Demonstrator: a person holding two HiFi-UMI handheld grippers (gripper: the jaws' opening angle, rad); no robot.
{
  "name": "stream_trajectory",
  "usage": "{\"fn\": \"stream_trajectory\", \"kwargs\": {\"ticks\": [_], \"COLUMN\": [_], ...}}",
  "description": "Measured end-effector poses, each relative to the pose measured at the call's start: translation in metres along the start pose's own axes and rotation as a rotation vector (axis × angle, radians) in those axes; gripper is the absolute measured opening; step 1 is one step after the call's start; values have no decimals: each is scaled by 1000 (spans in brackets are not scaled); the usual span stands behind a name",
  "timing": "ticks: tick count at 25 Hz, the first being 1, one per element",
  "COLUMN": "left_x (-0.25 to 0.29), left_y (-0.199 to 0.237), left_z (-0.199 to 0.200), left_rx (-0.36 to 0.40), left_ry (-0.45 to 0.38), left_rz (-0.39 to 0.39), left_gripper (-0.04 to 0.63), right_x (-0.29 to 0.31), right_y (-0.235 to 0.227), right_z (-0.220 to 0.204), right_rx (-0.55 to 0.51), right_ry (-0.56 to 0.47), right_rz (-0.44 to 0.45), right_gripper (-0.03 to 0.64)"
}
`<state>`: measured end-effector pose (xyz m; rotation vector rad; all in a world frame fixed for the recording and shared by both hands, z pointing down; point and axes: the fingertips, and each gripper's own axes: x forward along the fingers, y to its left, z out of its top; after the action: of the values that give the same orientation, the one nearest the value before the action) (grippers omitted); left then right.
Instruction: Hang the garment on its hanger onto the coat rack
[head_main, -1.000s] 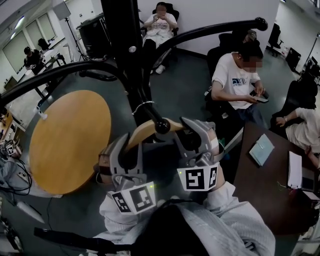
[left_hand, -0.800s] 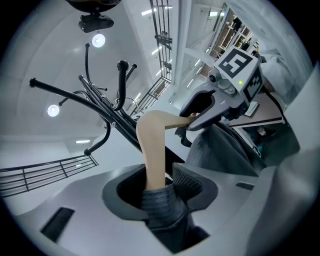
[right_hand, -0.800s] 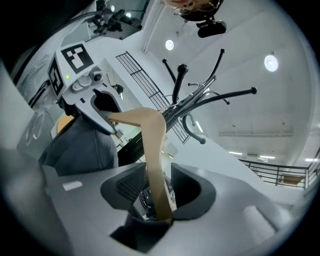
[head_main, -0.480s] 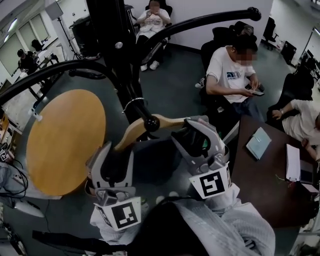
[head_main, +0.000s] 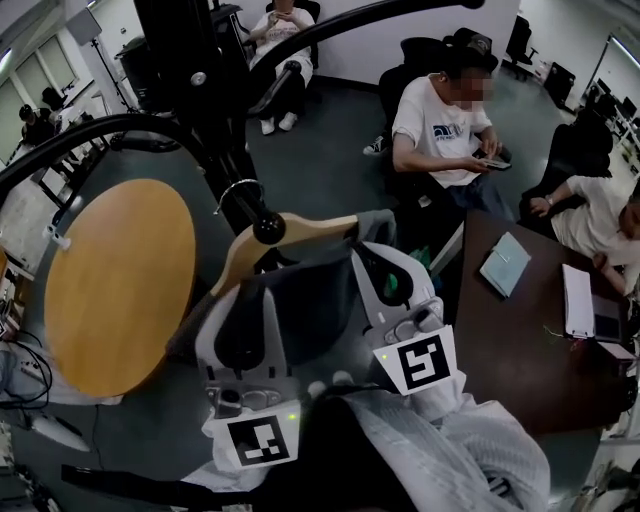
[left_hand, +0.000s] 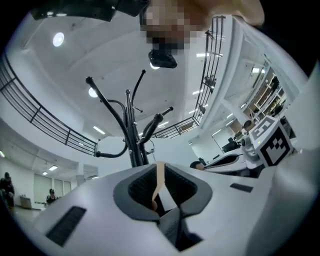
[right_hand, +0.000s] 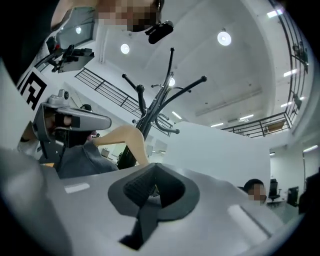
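A black coat rack (head_main: 190, 70) rises at the top left. A wooden hanger (head_main: 300, 232) hangs by its wire hook (head_main: 235, 190) over a ball-tipped rack arm (head_main: 267, 230). It carries a dark grey garment (head_main: 310, 295). My left gripper (head_main: 243, 295) is at the garment's left shoulder. Its jaws are closing, and the pads pinch the thin wooden edge of the hanger (left_hand: 159, 182) and some grey cloth. My right gripper (head_main: 375, 258) sits by the hanger's right end with its jaws shut. In the right gripper view the hanger (right_hand: 127, 140) and garment (right_hand: 85, 160) lie left of its jaws, outside them.
A round wooden table (head_main: 110, 290) stands to the left below the rack. A dark table (head_main: 510, 340) at the right holds a book (head_main: 503, 265) and papers (head_main: 578, 300). Seated people (head_main: 440, 110) are behind and to the right.
The left gripper dropped below the hanger half a second ago and is now back up at the garment's left shoulder. The right gripper's jaws have come together. The hanger stays on the rack arm.
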<state>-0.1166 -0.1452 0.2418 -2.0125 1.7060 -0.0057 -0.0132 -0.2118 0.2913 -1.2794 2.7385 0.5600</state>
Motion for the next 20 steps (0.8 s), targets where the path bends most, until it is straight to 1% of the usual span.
{"fn": "stream_trajectory", "kwargs": {"ticks": [2, 4, 7, 10, 15, 17, 20], "left_x": [6, 12, 20, 27, 37, 40, 44], "left_y": [-14, -25, -42, -55, -65, -65, -65], "left_z": [-6, -15, -29, -42, -57, -59, -63], "left_rx": [-24, -58, -118, -176, -255, -259, -236], "left_ry": [15, 39, 79, 121, 176, 181, 196], "left_rz": [-42, -88, -146, -183, -224, -229, -231], "left_gripper": [19, 6, 5, 5, 5, 5, 5], "right_x": [-3, -6, -12, -16, -14, -12, -9], "right_y": [-1, -2, -6, -13, -15, -16, -17], "right_z": [0, 0, -2, -7, -20, -22, -24], "right_rx": [11, 8, 29, 58, 96, 104, 109], "right_ry": [3, 12, 39, 61, 97, 100, 102], "right_rz": [-14, -26, -53, -77, -71, -68, -63], "right_gripper": [2, 2, 2, 2, 2, 2, 2]}}
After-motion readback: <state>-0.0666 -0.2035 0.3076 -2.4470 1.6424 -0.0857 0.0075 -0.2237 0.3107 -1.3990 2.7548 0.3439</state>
